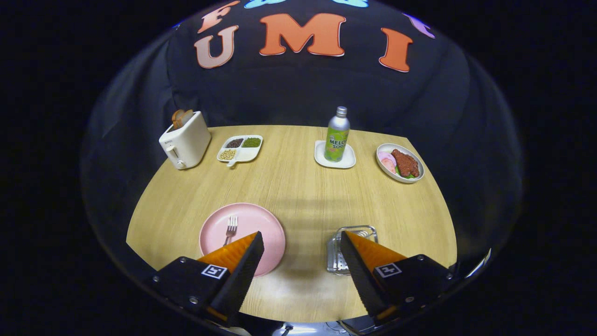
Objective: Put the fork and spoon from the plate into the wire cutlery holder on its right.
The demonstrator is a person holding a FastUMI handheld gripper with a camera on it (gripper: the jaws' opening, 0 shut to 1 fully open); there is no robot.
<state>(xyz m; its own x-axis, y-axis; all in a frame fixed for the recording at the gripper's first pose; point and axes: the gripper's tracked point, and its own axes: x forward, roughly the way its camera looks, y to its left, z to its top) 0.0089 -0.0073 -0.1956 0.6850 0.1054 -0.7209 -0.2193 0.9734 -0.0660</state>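
On the pink plate (261,224) just past my wide-open, empty gripper (301,242) lies the fork (230,228), probably thin, stiff, slippery metal, so I'd pinch its handle crosswise.

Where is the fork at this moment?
In the gripper view the fork lies on the pink plate, left of the wire cutlery holder. It sits just beyond the left finger of the open tool, untouched.
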